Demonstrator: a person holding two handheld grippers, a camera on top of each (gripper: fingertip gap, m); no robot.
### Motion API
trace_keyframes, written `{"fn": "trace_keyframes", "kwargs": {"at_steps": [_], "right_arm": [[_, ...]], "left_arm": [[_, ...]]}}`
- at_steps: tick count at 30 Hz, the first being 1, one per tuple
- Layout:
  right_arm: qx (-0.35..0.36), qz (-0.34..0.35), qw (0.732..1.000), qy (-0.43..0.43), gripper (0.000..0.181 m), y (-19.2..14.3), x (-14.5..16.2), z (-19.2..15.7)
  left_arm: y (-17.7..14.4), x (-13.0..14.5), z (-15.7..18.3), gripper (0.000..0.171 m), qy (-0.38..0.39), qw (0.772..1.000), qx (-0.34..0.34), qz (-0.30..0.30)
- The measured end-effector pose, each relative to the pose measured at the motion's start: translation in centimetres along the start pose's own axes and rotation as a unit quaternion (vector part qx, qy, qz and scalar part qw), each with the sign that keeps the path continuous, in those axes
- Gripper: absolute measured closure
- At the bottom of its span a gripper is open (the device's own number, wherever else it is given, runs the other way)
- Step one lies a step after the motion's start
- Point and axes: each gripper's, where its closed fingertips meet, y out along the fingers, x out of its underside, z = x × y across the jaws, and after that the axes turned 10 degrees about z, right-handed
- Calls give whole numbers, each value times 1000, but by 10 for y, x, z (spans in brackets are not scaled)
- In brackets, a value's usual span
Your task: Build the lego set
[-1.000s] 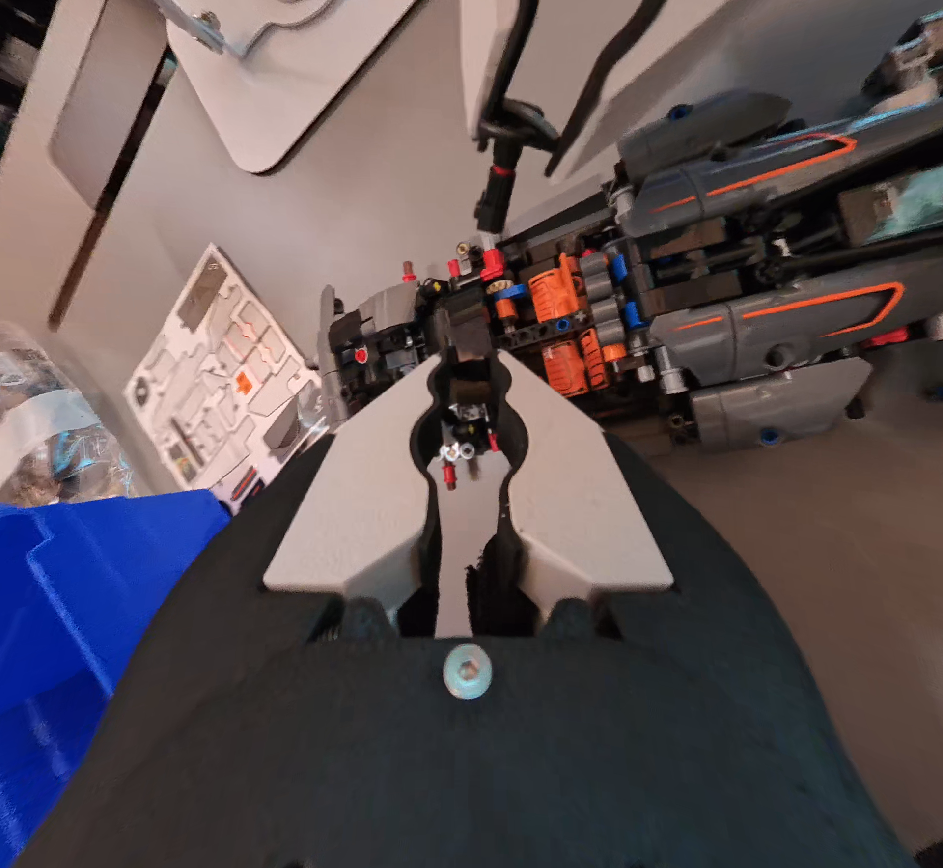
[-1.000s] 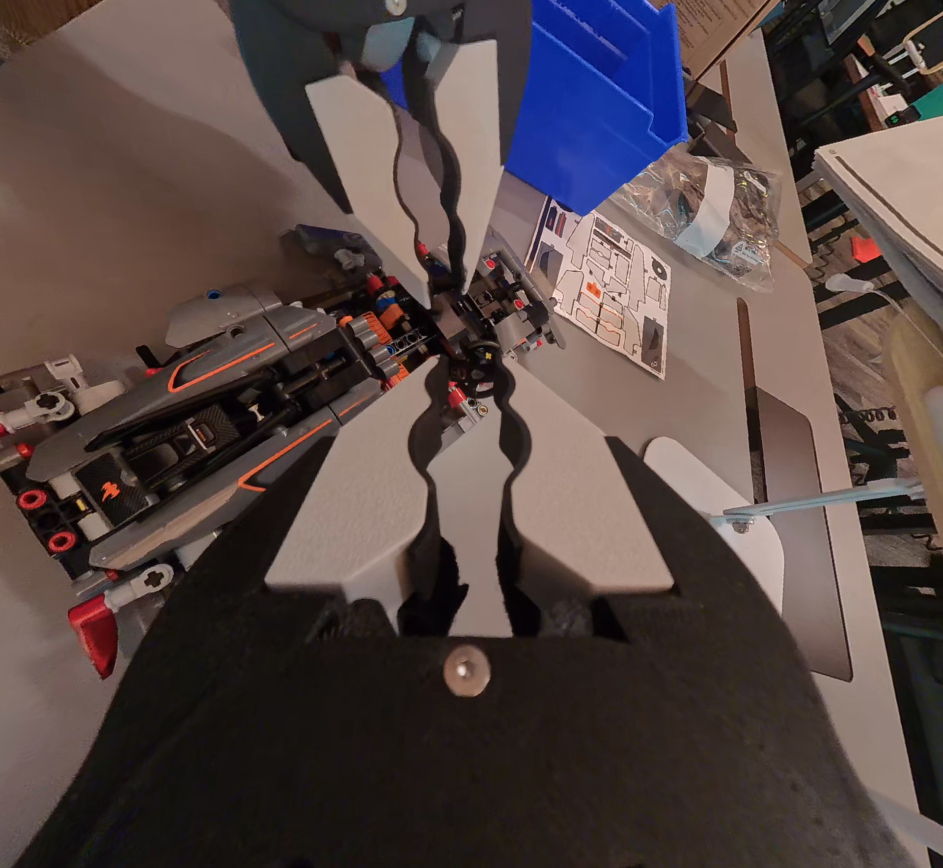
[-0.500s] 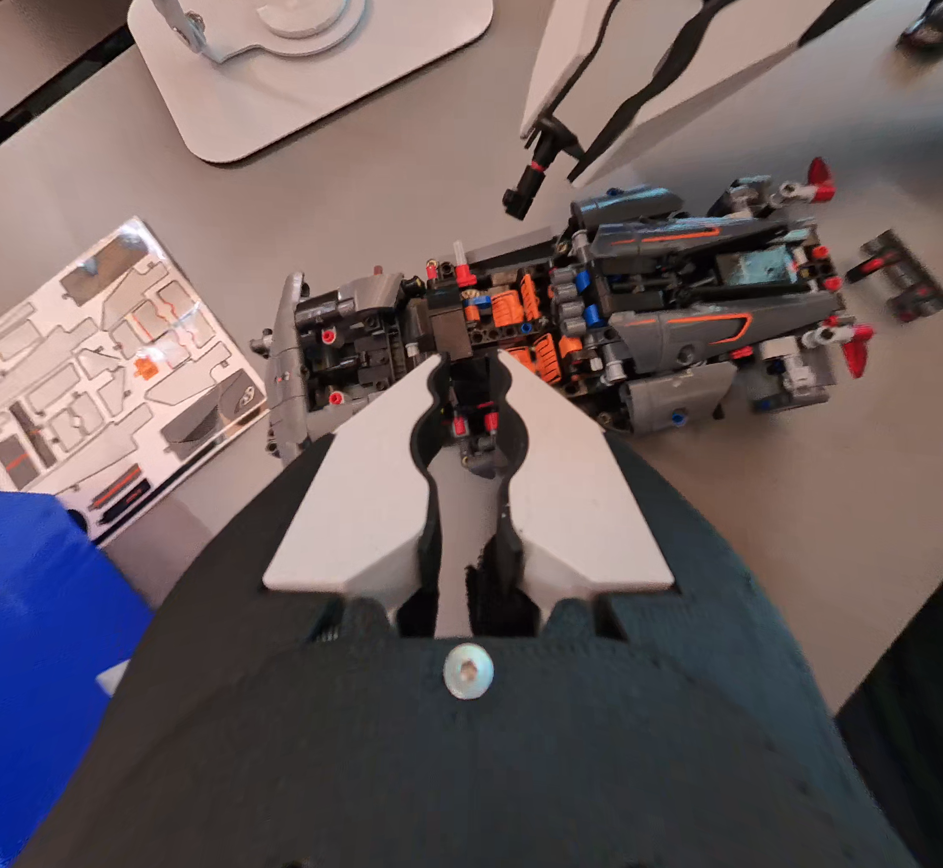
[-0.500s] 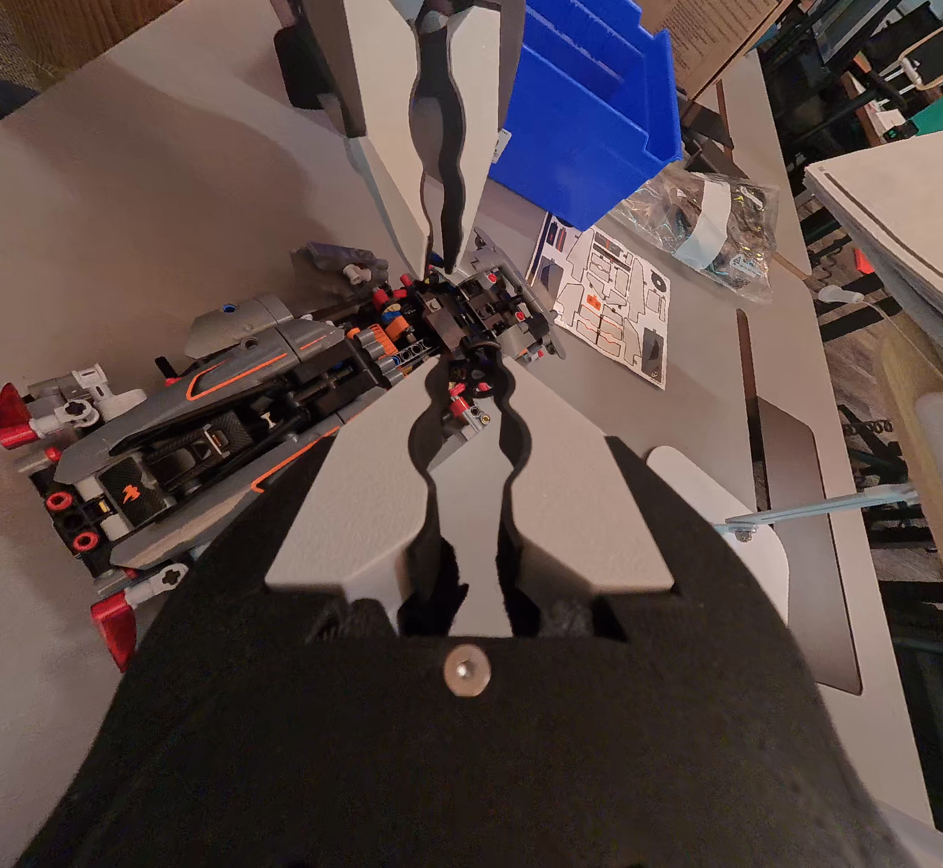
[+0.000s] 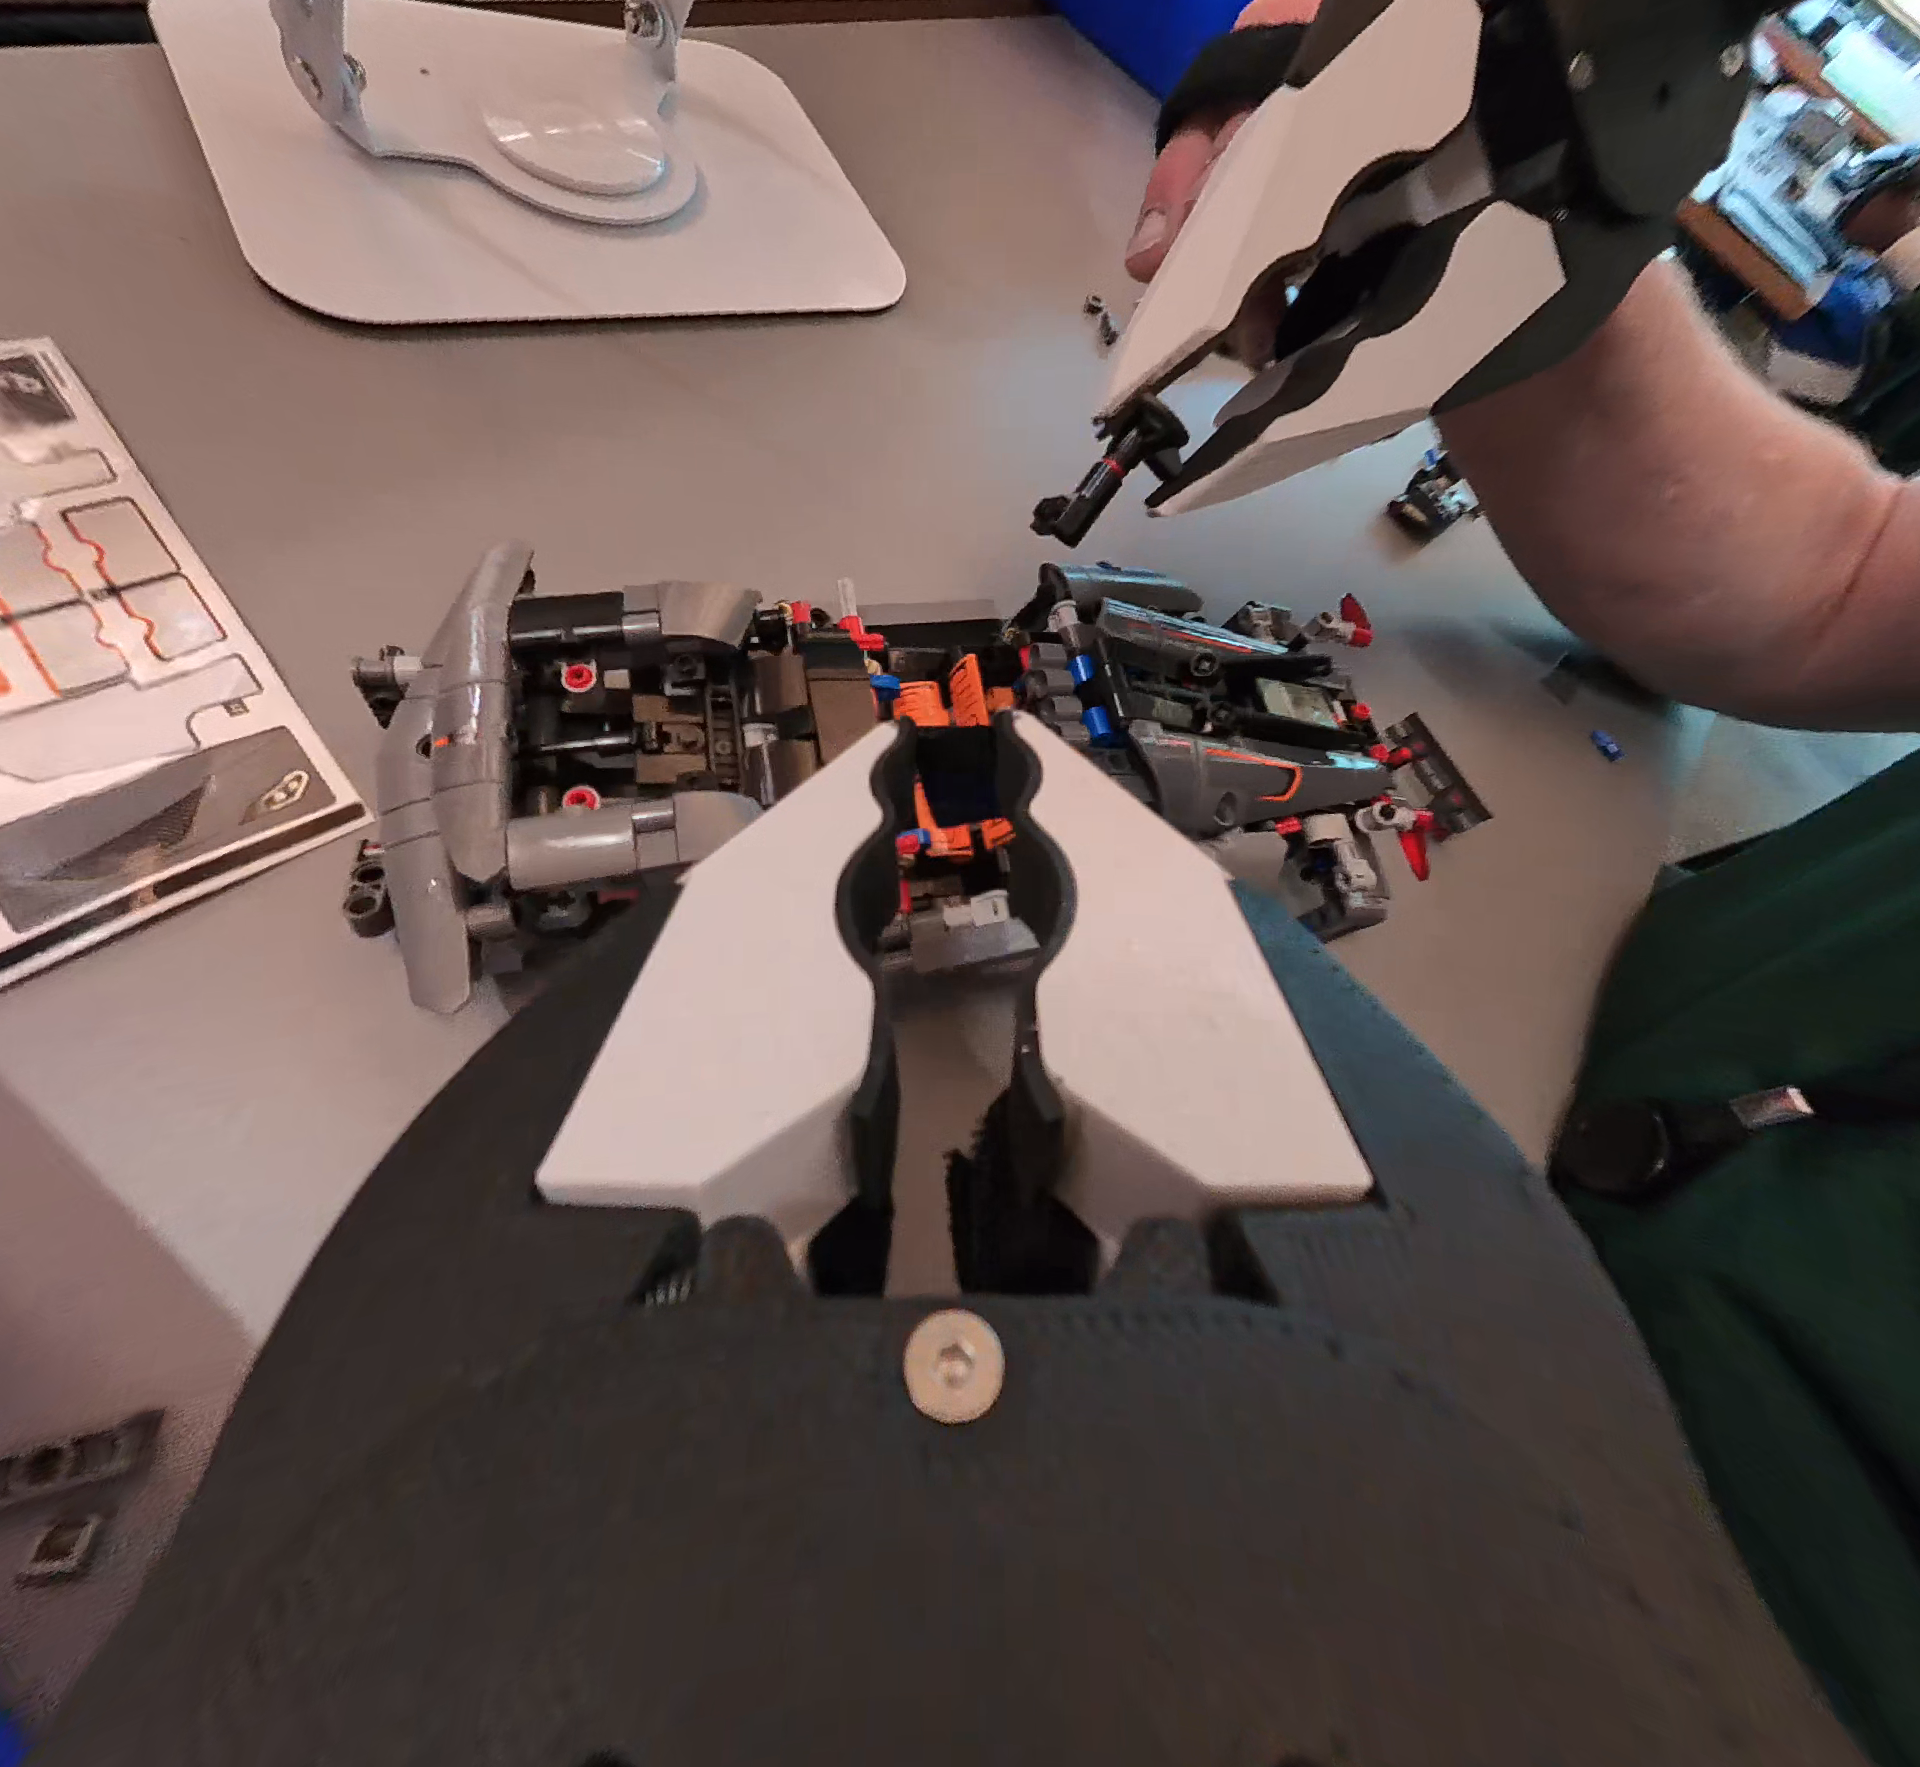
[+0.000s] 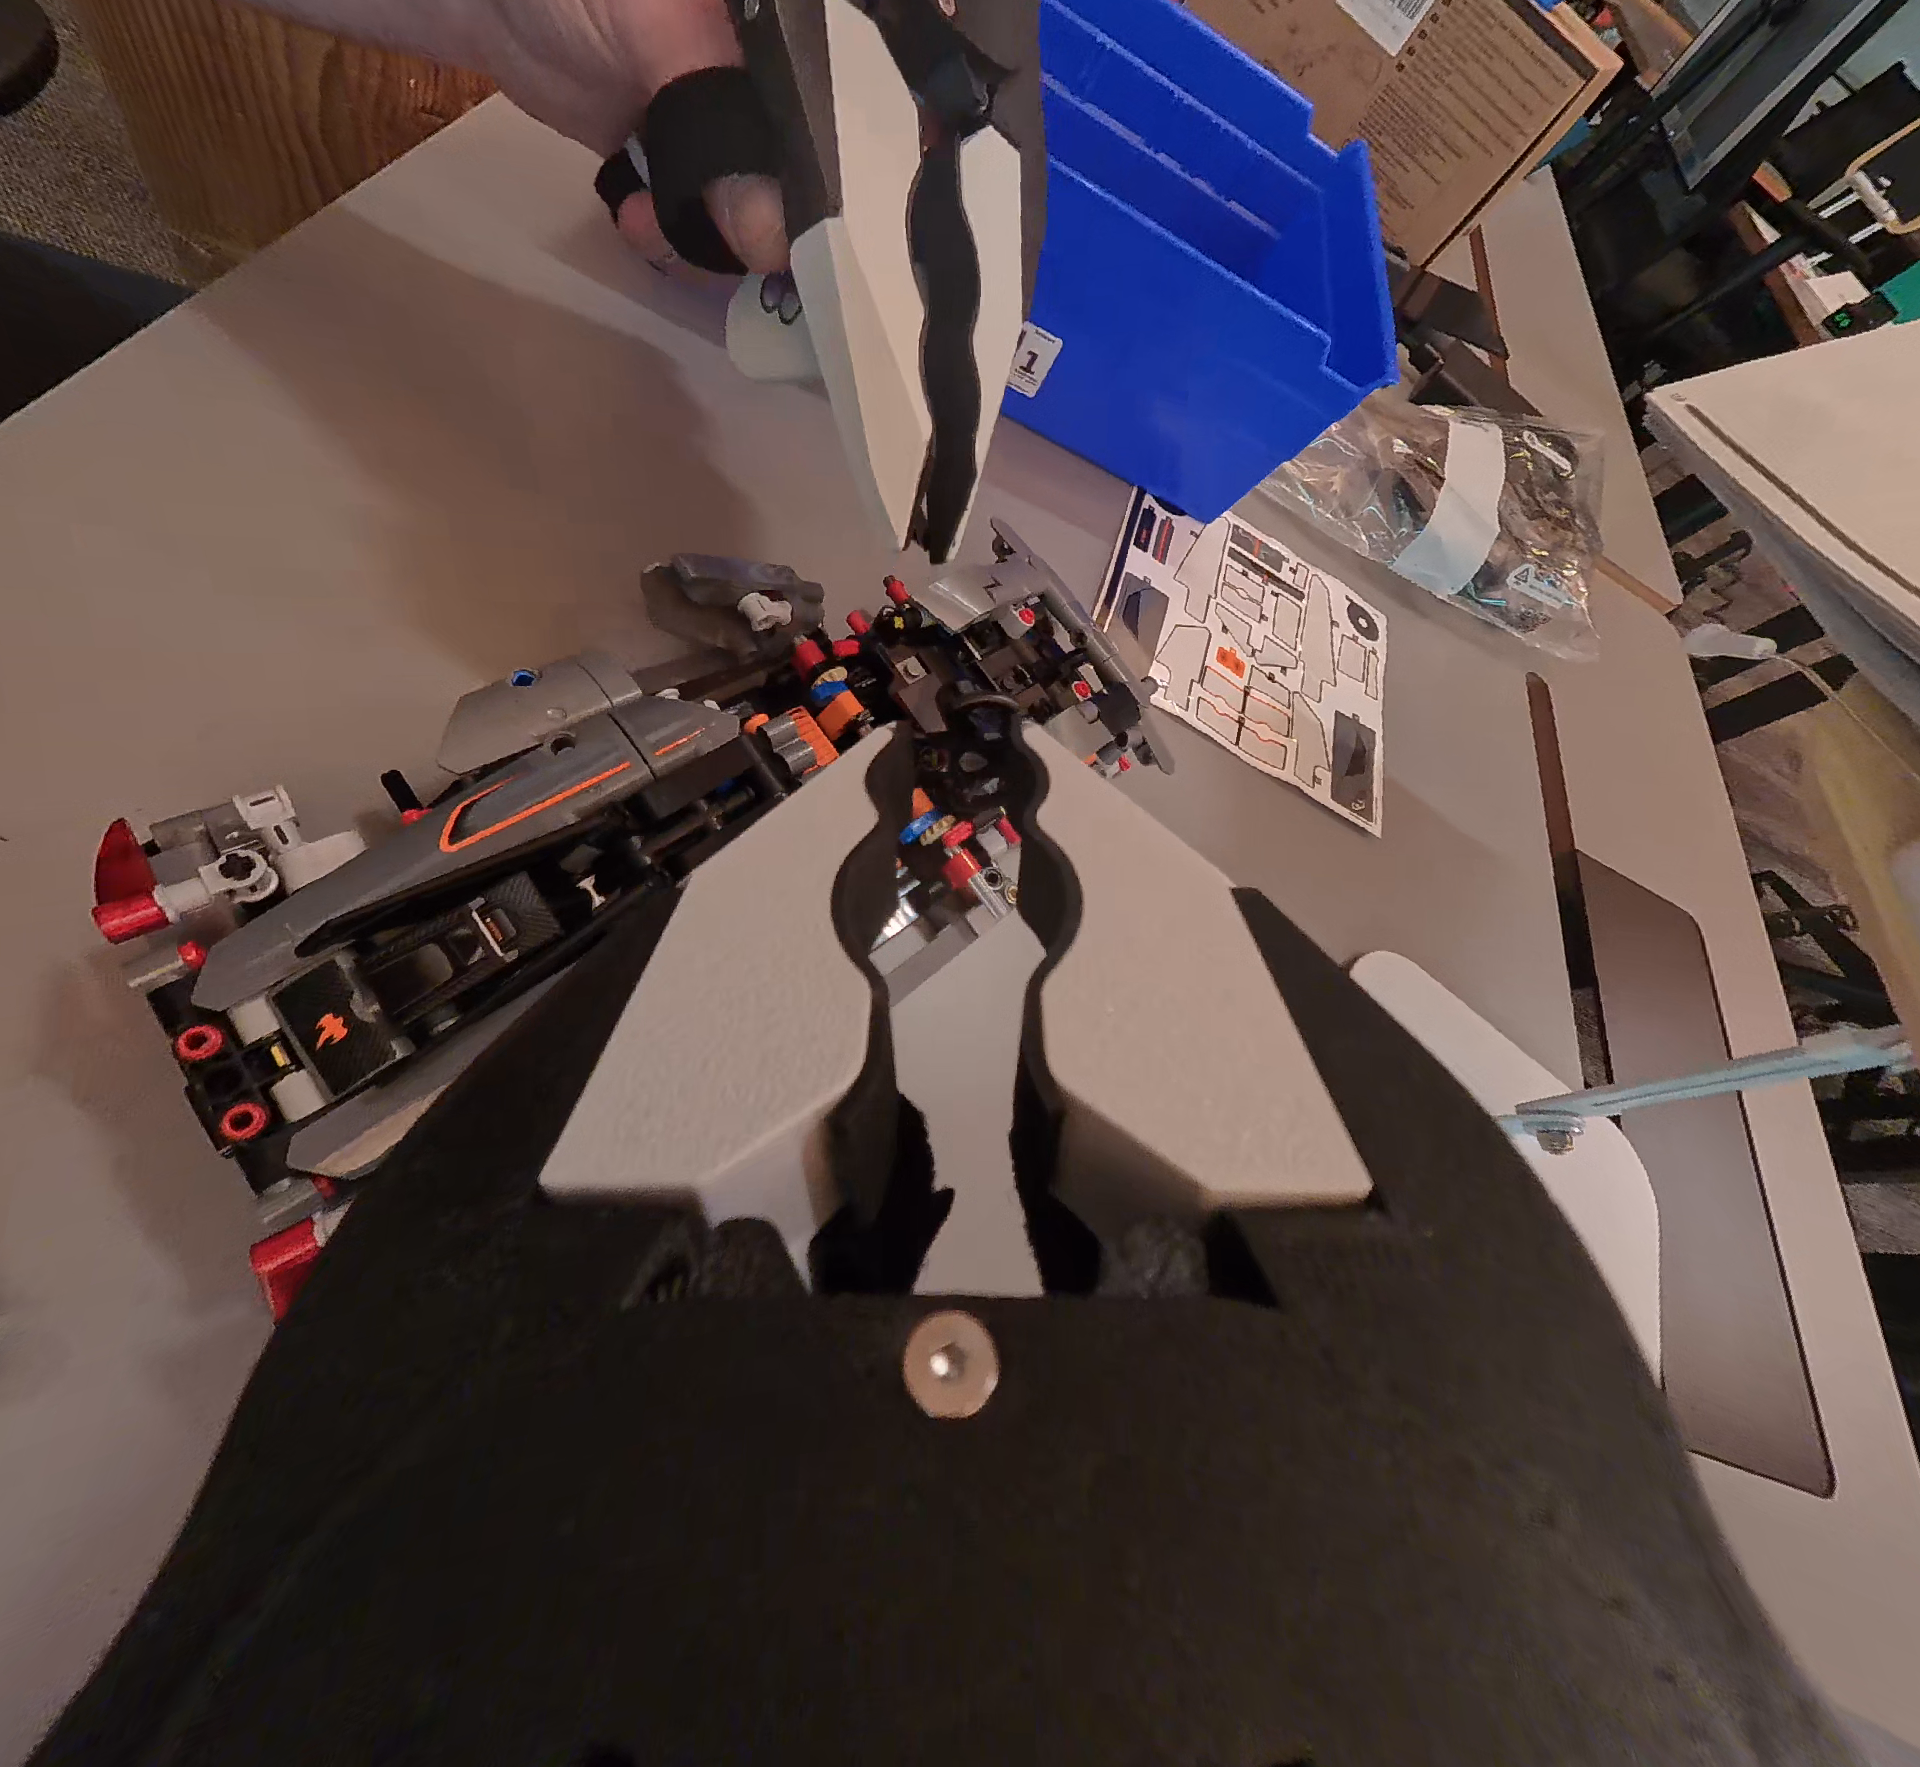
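Observation:
A part-built grey, black and orange lego car (image 5: 1195,730) lies on the grey table; it also shows in the right wrist view (image 6: 540,782). My left gripper (image 5: 954,730) hovers above the car's middle, its jaws nearly together with nothing between them; in the right wrist view (image 6: 932,545) its tips hang just over the car's front. My right gripper (image 6: 956,730) is shut on a small black rod-shaped part (image 6: 977,709) over the car's front section. In the left wrist view this gripper (image 5: 1138,470) holds the part (image 5: 1101,481) in the air behind the car.
A sticker sheet (image 5: 114,678) lies left of the car. A white stand base (image 5: 520,179) sits behind it. A blue bin (image 6: 1174,263), a bag of parts (image 6: 1455,502) and a cardboard box (image 6: 1392,24) stand beyond. Small loose pieces (image 5: 1434,496) lie near a person's forearm (image 5: 1662,554).
Both grippers have lifted up and back from the car. The right gripper has carried the black part off the car's top; it now hangs clear behind it.

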Motion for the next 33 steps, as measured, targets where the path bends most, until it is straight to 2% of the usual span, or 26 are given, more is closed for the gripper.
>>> {"fn": "trace_keyframes", "kwargs": {"at_steps": [5, 8, 12, 15, 19, 22, 26, 33], "right_arm": [[-1, -2, 1000, -2, 166, 1, 1, -1], [-1, -1, 1000, -1, 166, 1, 0, -1], [-2, -1, 1000, 0, 166, 2, 1, -2], [-6, -3, 1000, -2, 167, 4, 2, -5], [-10, -6, 1000, -7, 166, 7, 1, -8], [-11, -8, 1000, -9, 167, 7, 0, -9], [-10, -7, 1000, -10, 167, 6, 0, -8], [-8, -6, 1000, -7, 166, 5, 1, -6]], "left_arm": [[-12, 6, -3, 159, -21, 1000, -14, 13], [-20, 28, -7, 159, 31, 996, -69, -36], [-31, 68, -13, 158, 120, 974, -141, -132], [-32, 90, -12, 158, 174, 956, -159, -175], [-30, 105, -9, 152, 198, 947, -159, -198], [-29, 105, -7, 150, 190, 952, -156, -184], [-37, 108, -5, 139, 198, 949, -162, -187], [-34, 105, 0, 143, 262, 929, -180, -189]]}}
